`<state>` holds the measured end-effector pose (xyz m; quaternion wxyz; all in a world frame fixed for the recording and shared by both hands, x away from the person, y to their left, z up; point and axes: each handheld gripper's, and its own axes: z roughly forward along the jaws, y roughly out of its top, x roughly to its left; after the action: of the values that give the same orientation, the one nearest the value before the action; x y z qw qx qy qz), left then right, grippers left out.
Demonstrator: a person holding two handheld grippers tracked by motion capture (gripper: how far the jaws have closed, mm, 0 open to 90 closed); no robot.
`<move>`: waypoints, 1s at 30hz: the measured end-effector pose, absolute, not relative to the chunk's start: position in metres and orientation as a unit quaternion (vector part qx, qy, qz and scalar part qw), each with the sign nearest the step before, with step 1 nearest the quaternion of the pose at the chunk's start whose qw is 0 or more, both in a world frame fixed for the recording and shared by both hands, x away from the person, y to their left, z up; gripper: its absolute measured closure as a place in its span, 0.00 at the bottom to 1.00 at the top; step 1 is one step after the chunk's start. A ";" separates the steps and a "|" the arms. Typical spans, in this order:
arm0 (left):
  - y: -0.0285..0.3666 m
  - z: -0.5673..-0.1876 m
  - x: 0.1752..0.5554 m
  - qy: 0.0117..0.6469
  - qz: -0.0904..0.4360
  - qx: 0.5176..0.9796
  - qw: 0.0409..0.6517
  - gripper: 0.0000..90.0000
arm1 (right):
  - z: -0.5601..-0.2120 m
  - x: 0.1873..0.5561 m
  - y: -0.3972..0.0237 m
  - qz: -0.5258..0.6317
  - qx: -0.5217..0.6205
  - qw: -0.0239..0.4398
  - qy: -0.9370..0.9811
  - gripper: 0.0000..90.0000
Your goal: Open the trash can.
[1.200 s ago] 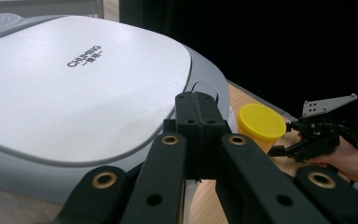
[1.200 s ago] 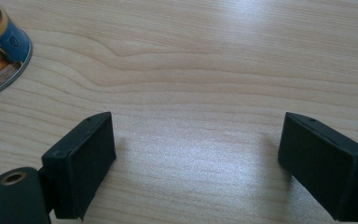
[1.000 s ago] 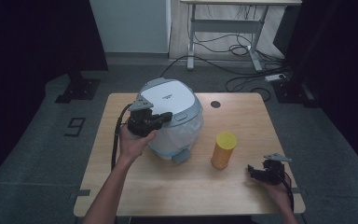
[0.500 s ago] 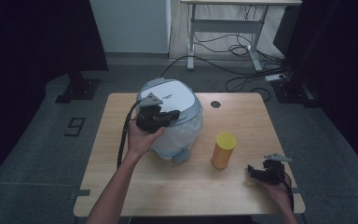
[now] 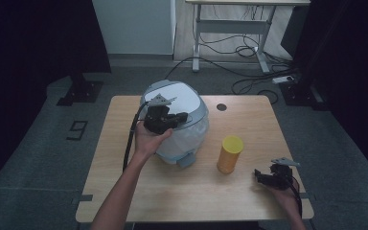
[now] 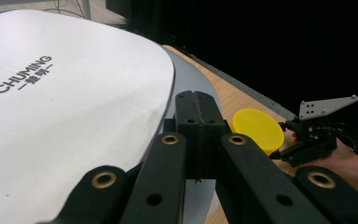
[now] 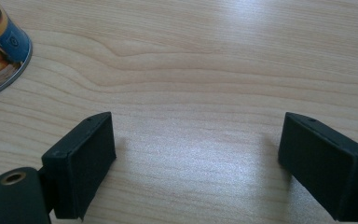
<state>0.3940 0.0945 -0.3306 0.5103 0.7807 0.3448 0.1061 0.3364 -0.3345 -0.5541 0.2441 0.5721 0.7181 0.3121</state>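
A rounded white and grey appliance (image 5: 177, 129) marked CHUMING stands at the centre left of the wooden table (image 5: 120, 143). My left gripper (image 5: 186, 116) is held over its lid (image 6: 65, 102), and its jaws are shut together on nothing (image 6: 196, 100). To the appliance's right stands a yellow can (image 5: 230, 154) with a yellow lid (image 6: 257, 128). My right gripper (image 5: 261, 176) rests low near the table's front right corner. It is open, with bare wood between its pads (image 7: 198, 137). The can's printed base (image 7: 0, 51) shows at the upper left of the right gripper view.
A dark round hole (image 5: 221, 107) sits in the table behind the can. Beyond the table are a desk frame (image 5: 227, 36) and cables on the floor (image 5: 249, 81). A black stand base (image 5: 79, 91) is on the floor at the left.
My left gripper has shifted a little to the right and farther over the appliance's lid. The right gripper has stayed where it was.
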 end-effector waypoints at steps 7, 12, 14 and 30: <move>0.093 -0.331 0.394 0.344 0.104 0.782 0.510 1.00 | -0.554 0.336 -0.335 0.312 0.572 0.244 0.718 0.11; 0.093 -0.332 0.394 0.345 0.102 0.780 0.512 1.00 | -0.554 0.336 -0.335 0.312 0.572 0.244 0.718 0.11; 0.093 -0.333 0.394 0.344 0.096 0.780 0.514 1.00 | -0.554 0.336 -0.335 0.312 0.572 0.244 0.718 0.11; 0.110 -0.331 0.371 0.361 0.144 0.758 0.525 0.40 | -0.554 0.336 -0.336 0.313 0.569 0.243 0.721 0.12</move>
<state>0.3711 0.1103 -0.3306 0.5247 0.7575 0.3608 0.1437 0.3363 -0.3358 -0.5540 0.2430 0.5686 0.7207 0.3133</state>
